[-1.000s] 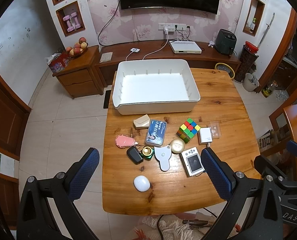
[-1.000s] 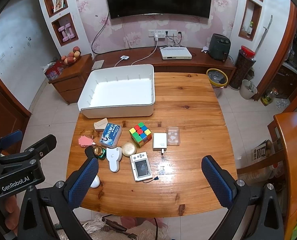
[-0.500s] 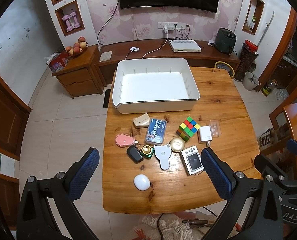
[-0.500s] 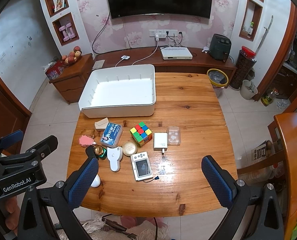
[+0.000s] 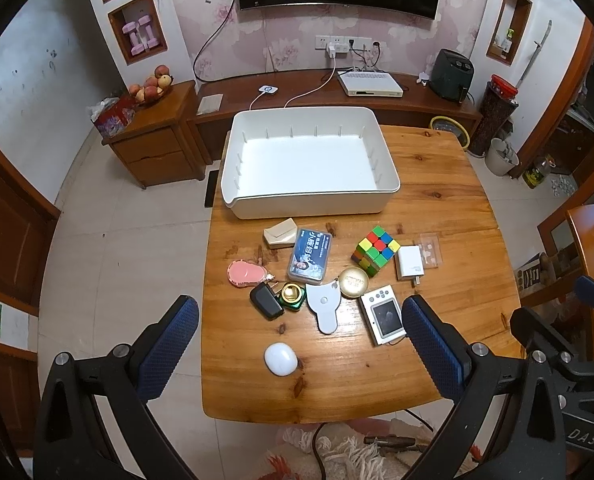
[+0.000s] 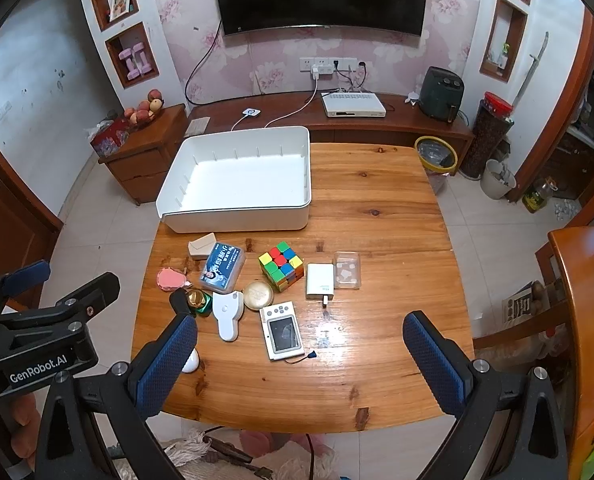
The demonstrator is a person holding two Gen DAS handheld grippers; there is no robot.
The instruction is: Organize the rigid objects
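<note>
An empty white bin [image 5: 309,204] [image 6: 237,220] stands at the far left of the wooden table [image 5: 437,200] [image 6: 377,200]. In front of it lie several small items: a colour cube [image 5: 375,251] [image 6: 281,266], a blue card box [image 5: 310,255] [image 6: 221,267], a white charger [image 5: 409,267] [image 6: 320,280], a small white camera [image 5: 383,318] [image 6: 281,335], a gold tin [image 5: 353,282] [image 6: 257,295], a white oval case [image 5: 281,359] and a pink item [image 5: 244,274] [image 6: 171,279]. My left gripper [image 5: 300,354] and right gripper [image 6: 300,356] hover open and empty above the table's near edge.
A low wooden TV bench [image 5: 317,96] with a set-top box [image 5: 370,83] runs behind the table. A side cabinet [image 5: 153,136] with fruit stands at left, a second wooden table [image 6: 585,320] at right. A fringed rug [image 5: 337,448] lies below the near edge.
Both grippers have drifted very slightly; the table items shift a touch upward in view. Nothing on the table has moved.
</note>
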